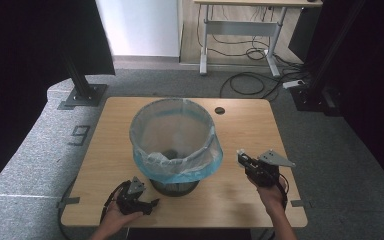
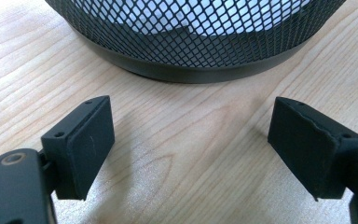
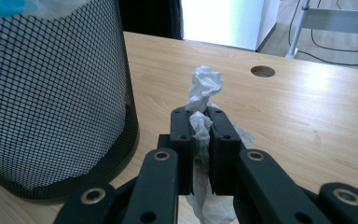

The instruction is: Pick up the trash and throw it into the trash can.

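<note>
A black mesh waste bin [image 1: 176,145] lined with a pale blue plastic bag stands in the middle of the wooden table [image 1: 260,130]. My right gripper [image 1: 241,156] is held to the right of the bin, a little above the table, shut on a crumpled white tissue [image 3: 204,88] that sticks out above and below its jaws. My left gripper [image 1: 152,204] rests low at the table's front left, close to the bin's base [image 2: 191,70], open with nothing between its pads [image 2: 91,144].
A round cable hole [image 1: 220,110] sits in the table's far right part. Black stands flank the table on the carpet, and a desk frame with cables stands behind it.
</note>
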Available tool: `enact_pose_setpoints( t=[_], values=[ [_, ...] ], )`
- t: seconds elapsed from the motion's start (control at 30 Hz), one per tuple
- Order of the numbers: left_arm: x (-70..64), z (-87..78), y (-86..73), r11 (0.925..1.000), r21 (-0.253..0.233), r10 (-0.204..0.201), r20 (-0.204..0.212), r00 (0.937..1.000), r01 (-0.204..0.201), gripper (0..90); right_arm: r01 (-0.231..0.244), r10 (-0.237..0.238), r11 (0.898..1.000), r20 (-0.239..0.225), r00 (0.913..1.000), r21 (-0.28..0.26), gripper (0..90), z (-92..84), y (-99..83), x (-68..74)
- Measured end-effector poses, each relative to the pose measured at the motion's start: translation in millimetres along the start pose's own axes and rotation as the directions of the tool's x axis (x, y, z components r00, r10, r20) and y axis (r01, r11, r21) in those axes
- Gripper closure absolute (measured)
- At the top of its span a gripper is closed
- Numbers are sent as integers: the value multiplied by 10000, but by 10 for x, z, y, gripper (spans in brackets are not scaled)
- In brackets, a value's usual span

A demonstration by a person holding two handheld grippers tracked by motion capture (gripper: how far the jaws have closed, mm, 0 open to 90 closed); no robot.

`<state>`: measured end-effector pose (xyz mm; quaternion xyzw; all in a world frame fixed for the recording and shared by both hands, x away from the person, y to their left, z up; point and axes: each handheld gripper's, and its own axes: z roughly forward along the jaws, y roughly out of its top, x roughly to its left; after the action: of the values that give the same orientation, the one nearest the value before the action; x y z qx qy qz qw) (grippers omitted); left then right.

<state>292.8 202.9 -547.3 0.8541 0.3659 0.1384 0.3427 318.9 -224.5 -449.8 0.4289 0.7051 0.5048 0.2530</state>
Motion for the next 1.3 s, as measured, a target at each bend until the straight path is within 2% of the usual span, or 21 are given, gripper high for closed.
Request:
enact_pose_setpoints(
  t=[1.07, 1.3],
  values=[
    [1, -2, 0, 10000, 27, 30, 2, 10000, -30, 144, 12, -34, 9941, -196, 9998, -1089, 822, -225, 323, 44],
    [-1, -1, -1, 10000, -1, -7, -4, 10000, 7, 145, 10, -42, 9930, -275, 9996, -1179, 822, -247, 368, 61]
  ],
)
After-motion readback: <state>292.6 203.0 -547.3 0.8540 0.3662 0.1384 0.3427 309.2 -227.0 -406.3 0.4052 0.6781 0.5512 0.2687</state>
